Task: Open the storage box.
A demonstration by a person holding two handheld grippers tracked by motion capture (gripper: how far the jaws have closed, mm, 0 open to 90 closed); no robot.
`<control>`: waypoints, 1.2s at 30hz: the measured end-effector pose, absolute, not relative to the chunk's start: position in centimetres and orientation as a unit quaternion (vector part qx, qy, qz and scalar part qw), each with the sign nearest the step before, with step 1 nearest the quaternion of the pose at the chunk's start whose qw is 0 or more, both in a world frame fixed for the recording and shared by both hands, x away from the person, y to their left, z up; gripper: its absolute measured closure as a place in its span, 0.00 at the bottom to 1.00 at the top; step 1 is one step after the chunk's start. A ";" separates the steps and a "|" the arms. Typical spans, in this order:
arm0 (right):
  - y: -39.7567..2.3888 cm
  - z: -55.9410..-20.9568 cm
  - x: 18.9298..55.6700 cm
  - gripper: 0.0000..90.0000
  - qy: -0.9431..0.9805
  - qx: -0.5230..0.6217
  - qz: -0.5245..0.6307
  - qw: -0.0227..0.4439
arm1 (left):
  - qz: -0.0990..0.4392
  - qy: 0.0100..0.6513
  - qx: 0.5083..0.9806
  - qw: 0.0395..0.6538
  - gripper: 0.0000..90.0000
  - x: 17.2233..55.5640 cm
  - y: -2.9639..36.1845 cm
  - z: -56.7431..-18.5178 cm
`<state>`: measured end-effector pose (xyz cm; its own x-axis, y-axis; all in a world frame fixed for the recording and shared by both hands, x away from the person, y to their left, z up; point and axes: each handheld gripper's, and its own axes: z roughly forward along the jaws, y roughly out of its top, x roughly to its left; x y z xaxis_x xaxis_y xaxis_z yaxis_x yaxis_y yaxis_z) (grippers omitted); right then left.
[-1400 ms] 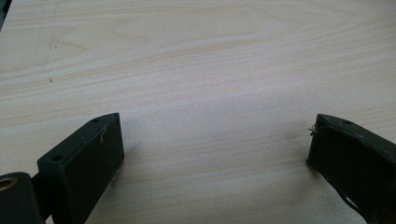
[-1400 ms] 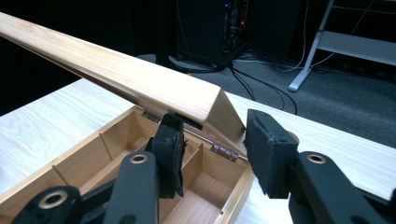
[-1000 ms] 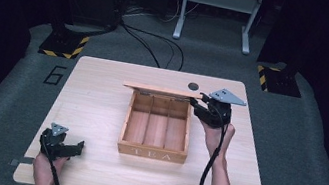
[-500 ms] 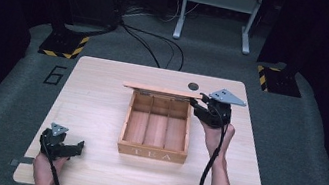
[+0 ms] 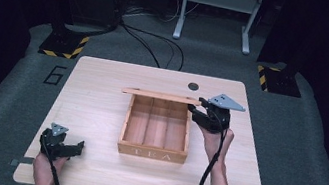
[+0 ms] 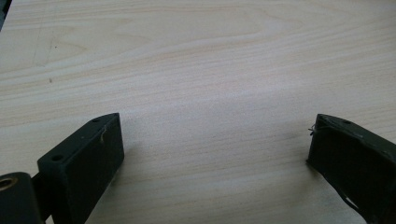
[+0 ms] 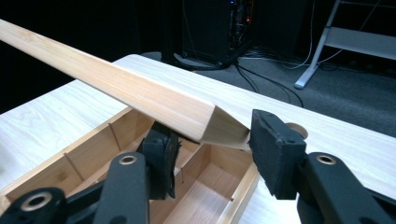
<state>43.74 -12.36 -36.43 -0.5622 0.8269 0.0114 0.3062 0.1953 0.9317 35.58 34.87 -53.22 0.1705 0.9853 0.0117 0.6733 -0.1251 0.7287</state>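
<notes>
one tea box (image 5: 154, 144) with three compartments is sitting mid-bench; the right gripper (image 7: 212, 154) is pinching its raised lid (image 7: 116, 86); the left gripper (image 6: 212, 154) is resting spread near the bench's front-left corner.

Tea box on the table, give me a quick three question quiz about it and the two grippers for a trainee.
1. True or false: the lid of the tea box stands open.
2. How many compartments does the box have? A two, B three, C five.
3. Fill in: the right gripper has its jaws around a corner of the ___, while the left gripper sits open over bare table.

Key: 1 true. 2 B. 3 lid.
</notes>
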 end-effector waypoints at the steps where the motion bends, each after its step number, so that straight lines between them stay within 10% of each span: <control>1: -12.4 -36.5 43.6 0.57 0.728 0.389 0.502 0.259 | 0.260 0.589 0.704 0.300 0.04 35.6 34.9 -53.2; 36: -12.5 -43.6 40.7 0.33 0.747 0.434 0.471 0.178 | 0.257 0.592 0.702 0.301 0.04 35.6 34.8 -53.2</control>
<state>40.74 -12.53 -43.61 -0.5605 0.8157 0.1431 0.4814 0.1802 0.8578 35.58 34.84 -53.19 0.1677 0.9858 0.0051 0.6756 -0.1187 0.7276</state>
